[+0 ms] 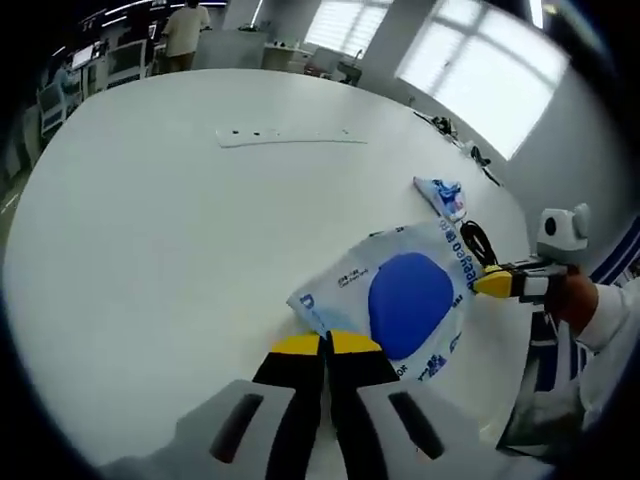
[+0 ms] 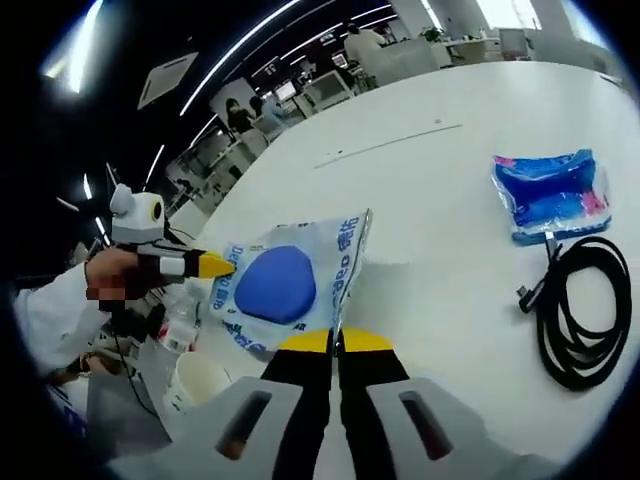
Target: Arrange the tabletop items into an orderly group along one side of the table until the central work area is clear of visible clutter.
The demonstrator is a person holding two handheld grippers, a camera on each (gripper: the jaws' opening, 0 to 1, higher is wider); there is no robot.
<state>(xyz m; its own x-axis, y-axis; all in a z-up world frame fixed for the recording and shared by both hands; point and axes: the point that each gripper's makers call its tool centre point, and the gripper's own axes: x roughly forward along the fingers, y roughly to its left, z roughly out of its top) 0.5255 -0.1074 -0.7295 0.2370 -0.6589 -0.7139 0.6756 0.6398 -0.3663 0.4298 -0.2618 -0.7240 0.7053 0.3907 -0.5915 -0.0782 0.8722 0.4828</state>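
Tongs, both pairs, clamp one blue-printed plastic bag (image 1: 400,300) from opposite edges: left tongs (image 1: 325,342), right tongs (image 2: 335,341). Black cable (image 2: 580,310) coils at three o'clock on the bench (image 1: 150,220).

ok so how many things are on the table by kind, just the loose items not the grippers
plastic packs: 2, the large pack with the blue pad and the small blue pack
coiled black cable: 1
white cup at the table's edge: 1
total: 4
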